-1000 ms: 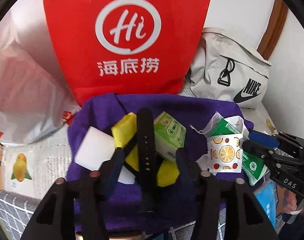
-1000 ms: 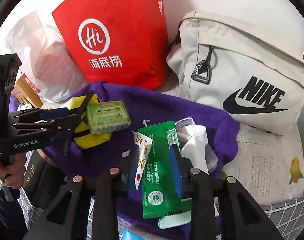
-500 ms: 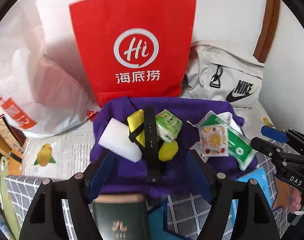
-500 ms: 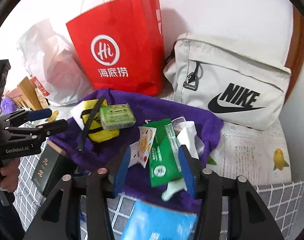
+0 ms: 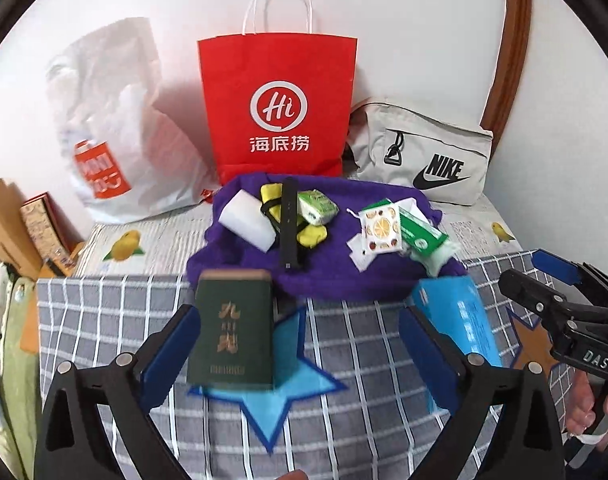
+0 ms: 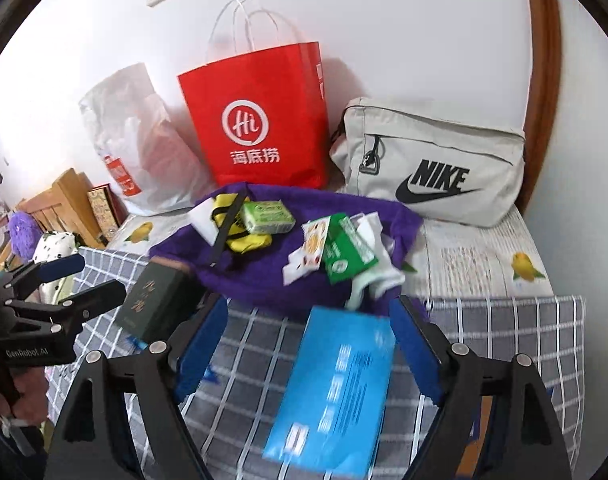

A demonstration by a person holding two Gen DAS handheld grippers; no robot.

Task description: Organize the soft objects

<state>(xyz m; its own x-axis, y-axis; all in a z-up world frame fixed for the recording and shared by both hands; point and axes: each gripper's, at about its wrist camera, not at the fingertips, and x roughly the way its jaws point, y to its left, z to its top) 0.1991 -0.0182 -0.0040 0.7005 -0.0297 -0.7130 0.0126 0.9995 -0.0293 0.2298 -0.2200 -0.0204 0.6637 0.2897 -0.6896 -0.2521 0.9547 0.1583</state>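
A purple towel (image 5: 328,276) (image 6: 263,276) lies ahead. On it are a white sponge (image 5: 245,220), a yellow pouch (image 5: 312,235), a black strap (image 5: 289,224), a green tissue pack (image 5: 318,208) (image 6: 267,216), a fruit-print packet (image 5: 382,228) (image 6: 314,244) and a green packet (image 5: 420,234) (image 6: 346,254). My left gripper (image 5: 299,336) (image 6: 101,276) hovers over a dark green box (image 5: 233,328) (image 6: 151,304); its jaws are opening and press on nothing. My right gripper (image 6: 308,340) (image 5: 522,270) hangs above a blue pack (image 6: 336,392) (image 5: 460,320), jaws also opening, pads clear of it.
A red paper bag (image 5: 277,108), a white plastic bag (image 5: 115,128) and a grey Nike bag (image 5: 428,160) stand against the wall behind the towel. A grey checkered cloth (image 5: 364,360) covers the near surface. Cardboard boxes (image 5: 7,220) sit far left.
Both grippers have drawn back and upward from the towel, and their jaws have widened. The dark green box and the blue pack have come into view beneath them.
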